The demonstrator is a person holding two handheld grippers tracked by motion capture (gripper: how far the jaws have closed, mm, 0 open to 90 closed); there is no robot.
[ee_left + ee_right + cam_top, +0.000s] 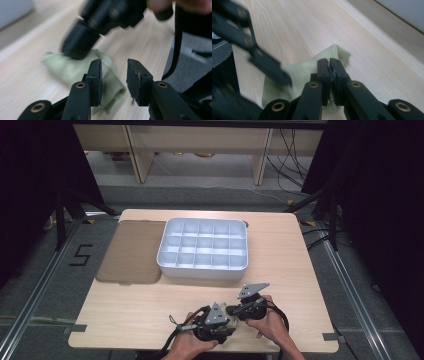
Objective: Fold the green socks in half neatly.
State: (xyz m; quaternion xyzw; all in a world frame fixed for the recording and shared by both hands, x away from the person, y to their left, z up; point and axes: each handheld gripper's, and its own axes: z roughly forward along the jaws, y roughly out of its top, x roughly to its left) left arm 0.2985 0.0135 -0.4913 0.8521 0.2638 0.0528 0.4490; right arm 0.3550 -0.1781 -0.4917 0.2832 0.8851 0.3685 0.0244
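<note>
While my left gripper (113, 82) stands with its jaws parted to a narrow gap and nothing between the pads, the pale green cloth (75, 70) lies just ahead and slightly to the left of them, flat on the table (30, 82). My right gripper (329, 75) has its jaws pressed together; I judge they pinch a fold of the cloth (299, 75), though the contact is partly hidden. Seen from above, both grippers sit at the table's near edge, close together, well short of the white compartment tray (172, 262). Its long axis runs across my left jaws, so my left gripper (215, 322) is nearer the free end.
</note>
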